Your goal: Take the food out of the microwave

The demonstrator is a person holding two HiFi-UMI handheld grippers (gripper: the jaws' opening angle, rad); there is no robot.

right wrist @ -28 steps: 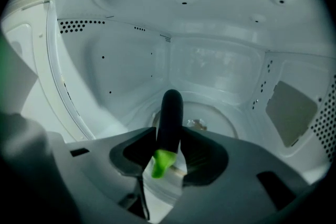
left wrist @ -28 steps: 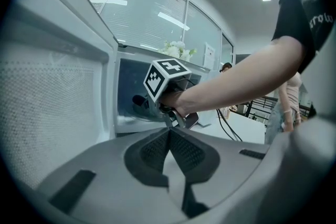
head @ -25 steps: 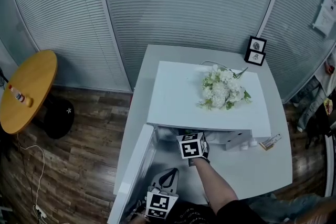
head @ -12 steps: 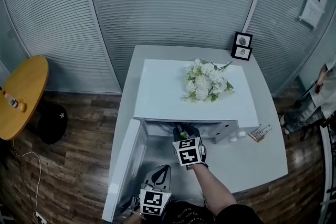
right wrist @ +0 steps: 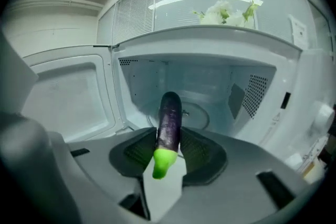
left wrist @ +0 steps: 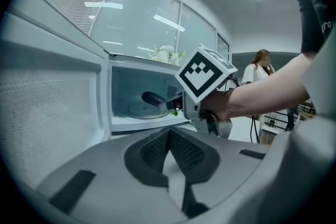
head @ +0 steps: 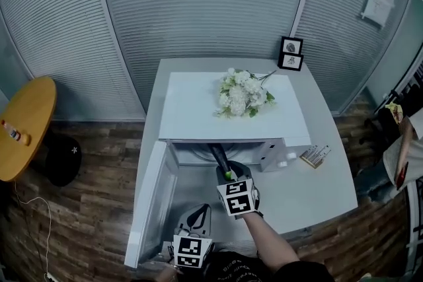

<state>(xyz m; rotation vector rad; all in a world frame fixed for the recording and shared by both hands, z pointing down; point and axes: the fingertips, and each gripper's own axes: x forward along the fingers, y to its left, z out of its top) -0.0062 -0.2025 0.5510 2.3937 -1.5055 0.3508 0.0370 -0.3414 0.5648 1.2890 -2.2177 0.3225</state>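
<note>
1. The right claw [right wrist: 169,136] grips a dark purple eggplant [right wrist: 169,113]. Its pads press on the lower body from both sides. The green stem end [right wrist: 161,162] points back toward the claw's base, and the rounded purple tip sticks out past the fingertips.
2. The left claw [left wrist: 169,136] sits behind and to the left of the right claw, low and close to the person. Its jaws are together with nothing between them.
3. Straight ahead of the right claw is the open cavity of a white microwave [head: 198,115]. The eggplant's far tip is at the mouth of the cavity. It is held off the glass turntable [right wrist: 198,114], which lies deeper inside.
4. The microwave door [head: 149,205] stands swung open to the left of both claws.
5. Above and beyond the right claw, a bunch of white flowers [head: 241,92] lies on top of the microwave.
6. Off to the right of the right claw, a small boxed item [head: 314,155] rests on the white surface [head: 317,188] beside the microwave. What it is cannot be told.
7. Farther back on the right, two small picture frames [head: 289,53] stand at the surface's rear edge.
8. Well away to the left, a round wooden table [head: 23,125] stands on the floor.
</note>
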